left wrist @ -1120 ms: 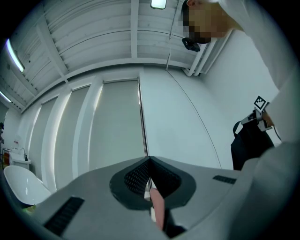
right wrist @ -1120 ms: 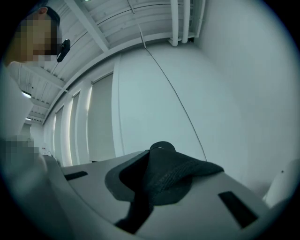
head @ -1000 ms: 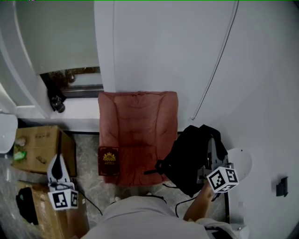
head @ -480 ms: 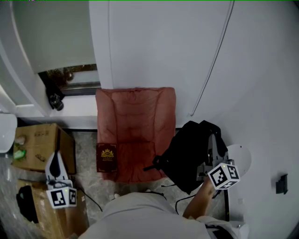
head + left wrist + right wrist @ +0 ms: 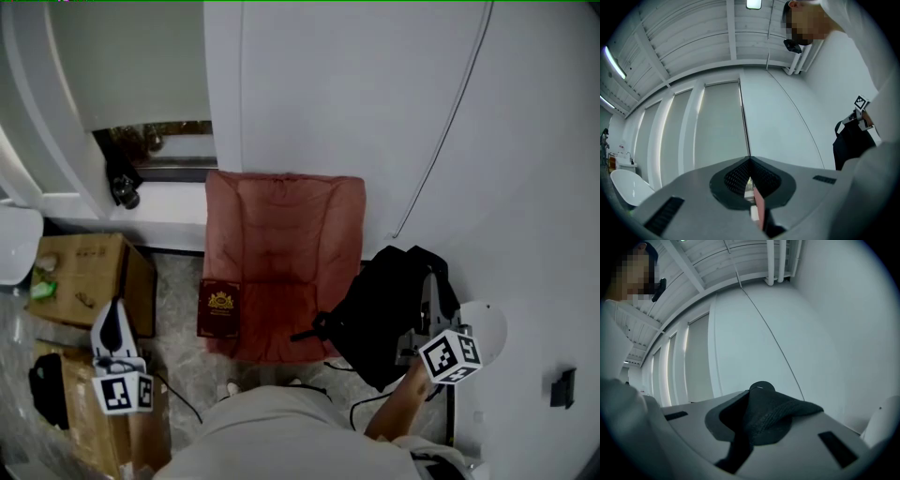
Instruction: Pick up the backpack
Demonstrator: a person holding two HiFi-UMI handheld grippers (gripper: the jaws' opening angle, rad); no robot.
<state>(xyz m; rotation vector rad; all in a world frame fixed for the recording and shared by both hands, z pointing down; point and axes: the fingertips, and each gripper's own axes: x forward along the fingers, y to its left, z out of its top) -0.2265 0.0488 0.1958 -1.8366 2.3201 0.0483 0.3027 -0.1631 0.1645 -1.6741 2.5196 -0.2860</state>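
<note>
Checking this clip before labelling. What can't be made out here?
Head view: backpack lower right, covered by right gripper and the person's arm.
Right gripper view: backpack body, out of frame; only gripped fabric shows.
Head view: book cover print, too small.

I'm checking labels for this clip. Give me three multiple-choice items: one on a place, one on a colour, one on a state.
1. The maroon book lies on: A the cardboard box; B the pink chair; C the floor.
2. The backpack is: A black; B red; C white.
3. The right gripper is: A open, empty; B shut on the book; C shut on the backpack's strap.
Key: 1 B, it rests at the seat's left edge in the head view. 2 A, it is dark all over. 3 C, black webbing sits between the closed jaws.
</note>
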